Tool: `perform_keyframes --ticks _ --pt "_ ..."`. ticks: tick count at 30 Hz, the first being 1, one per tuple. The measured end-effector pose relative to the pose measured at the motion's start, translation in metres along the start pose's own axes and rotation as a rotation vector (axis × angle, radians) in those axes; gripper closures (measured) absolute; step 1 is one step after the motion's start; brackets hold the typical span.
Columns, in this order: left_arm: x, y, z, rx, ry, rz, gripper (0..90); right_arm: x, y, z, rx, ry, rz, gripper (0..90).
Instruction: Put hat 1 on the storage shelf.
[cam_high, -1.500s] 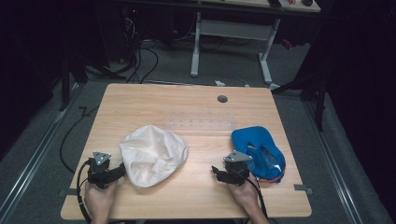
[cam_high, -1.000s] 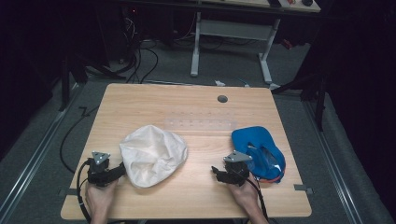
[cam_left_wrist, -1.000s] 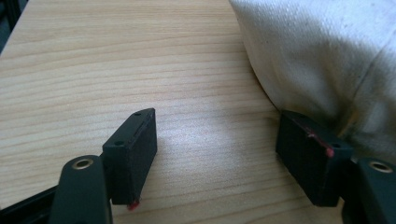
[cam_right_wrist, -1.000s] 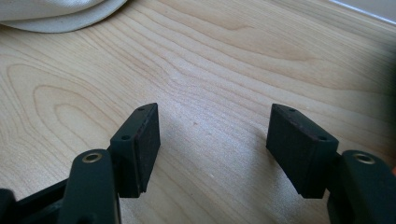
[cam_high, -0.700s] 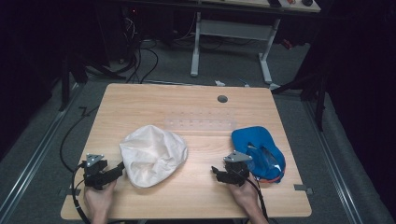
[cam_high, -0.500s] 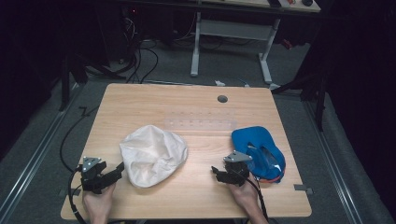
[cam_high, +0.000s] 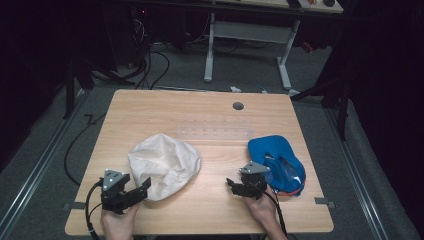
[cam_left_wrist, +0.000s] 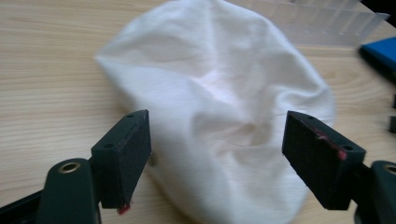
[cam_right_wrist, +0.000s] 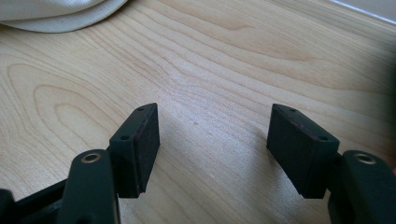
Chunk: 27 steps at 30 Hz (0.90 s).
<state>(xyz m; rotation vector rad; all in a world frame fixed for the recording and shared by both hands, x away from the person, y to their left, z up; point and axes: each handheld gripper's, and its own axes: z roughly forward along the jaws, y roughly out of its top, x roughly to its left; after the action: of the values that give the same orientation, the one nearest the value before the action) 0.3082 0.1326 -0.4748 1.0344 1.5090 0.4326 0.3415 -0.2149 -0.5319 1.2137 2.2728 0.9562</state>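
**Lining up on the white cloth cap**

Facing the white cloth cap (cam_left_wrist: 219, 102) with my left gripper (cam_left_wrist: 217, 158), I have both jaws spread wide and nothing between them. The cap lies on the wooden table (cam_high: 165, 112), left of centre and toward my edge, with its near hem just ahead of the jaws; in the high view the left gripper (cam_high: 142, 187) sits right at that hem. Whether a jaw tip already brushes the fabric I cannot tell.

I judge the cap to be very light and entirely limp: thin fabric, creased and slumped into soft folds, with no stiffness to hold a shape. It should not slip much against the pads, but it will drape and trail when lifted, and a shallow bite may catch only one layer. The best hold, to my eye, is the rounded near edge, where the fabric bunches thicker, or the raised fold running up the middle. I would come in low and close on a gathered ridge.

My right gripper (cam_right_wrist: 212, 144) is also wide apart and holds nothing, hovering over bare wood. In the high view it rests just beside the blue cap (cam_high: 275, 157) at the right. A clear plastic strip (cam_high: 215, 134) lies beyond both caps, untouched.
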Motion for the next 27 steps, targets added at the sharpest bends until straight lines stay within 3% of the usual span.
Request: perform_keyframes --ticks 9,16,24,27 --pt "-0.023 -0.024 0.028 0.061 -0.021 -0.049 18.1 0.0 0.0 0.0 0.0 0.0 0.0 34.7" --pt "-0.031 -0.033 0.048 0.061 -0.012 -0.063 16.1 0.0 0.0 0.0 0.0 0.0 0.0 34.7" --pt "-0.029 -0.045 0.073 0.069 0.042 -0.102 15.3 0.0 0.0 0.0 0.0 0.0 0.0 34.7" --pt "-0.026 -0.049 0.077 0.092 0.063 -0.09 15.6 0.0 0.0 0.0 0.0 0.0 0.0 34.7"
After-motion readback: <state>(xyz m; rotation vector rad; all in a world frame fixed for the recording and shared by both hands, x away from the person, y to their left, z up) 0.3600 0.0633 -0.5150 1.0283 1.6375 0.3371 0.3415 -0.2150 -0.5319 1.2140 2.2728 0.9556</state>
